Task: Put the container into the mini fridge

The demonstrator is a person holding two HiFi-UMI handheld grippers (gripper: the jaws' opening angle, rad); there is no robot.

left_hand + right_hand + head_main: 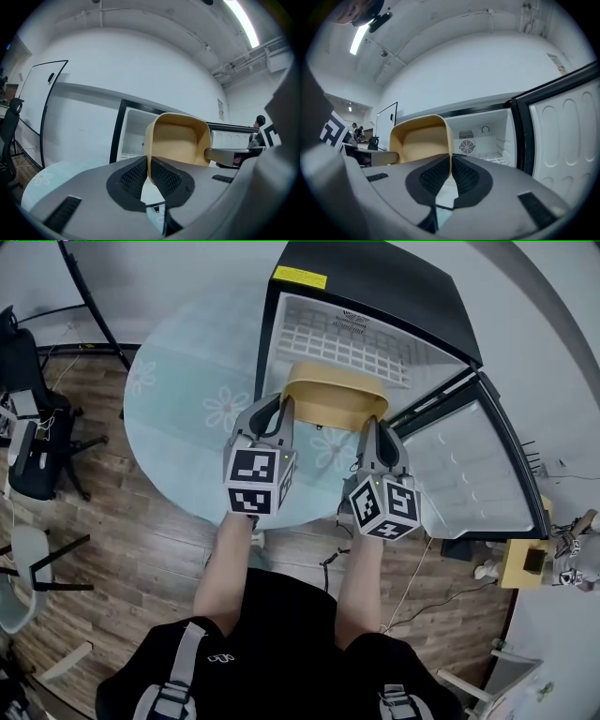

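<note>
1. Yellow plastic container was held over the glass tabletop, just before the open mouth of the mini fridge, not yet inside.
2. Left gripper had its jaws pinching the container's left wall. Right gripper had its jaws pinching the right wall, both nearly closed on thin plastic.
3. Probable hazards: uneven advance of the two hands could twist a wall out of the jaws, and a high rim could strike the fridge frame or the open door.

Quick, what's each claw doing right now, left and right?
Left claw: closed on the left wall of the yellow container.
Right claw: closed on the container's right wall.
</note>
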